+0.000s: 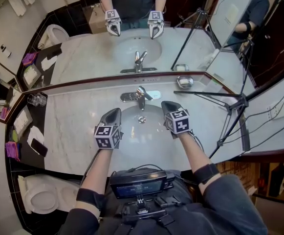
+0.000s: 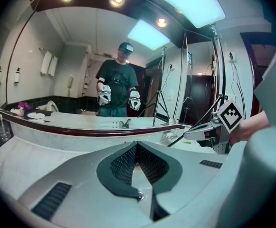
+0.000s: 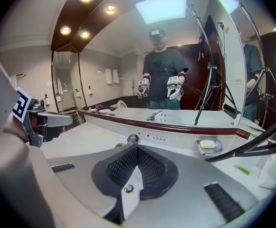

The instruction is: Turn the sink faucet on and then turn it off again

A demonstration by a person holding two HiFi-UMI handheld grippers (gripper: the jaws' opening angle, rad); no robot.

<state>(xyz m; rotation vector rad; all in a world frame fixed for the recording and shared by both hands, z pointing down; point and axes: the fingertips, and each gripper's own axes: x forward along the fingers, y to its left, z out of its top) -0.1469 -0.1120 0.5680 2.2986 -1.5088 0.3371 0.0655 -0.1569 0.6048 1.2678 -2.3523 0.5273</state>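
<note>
The chrome faucet (image 1: 141, 97) stands at the back of the oval sink basin (image 1: 132, 148) in the marble counter, its lever angled up. I cannot make out any water stream. My left gripper (image 1: 116, 113) hovers over the basin's left rim, shut and empty, its pads meeting in the left gripper view (image 2: 137, 147). My right gripper (image 1: 167, 105) hangs over the basin's right side, just right of the faucet and apart from it, also shut on nothing. In the right gripper view the closed jaws (image 3: 137, 149) point at the faucet top (image 3: 132, 139), which peeks just above them.
A wall mirror (image 1: 146, 48) runs behind the counter. A soap dish (image 1: 184, 82) sits right of the faucet. A black tripod (image 1: 232, 109) stands on the counter's right part. Glasses (image 1: 36, 100) and a phone (image 1: 38, 147) lie at the left, with a toilet (image 1: 39, 195) below.
</note>
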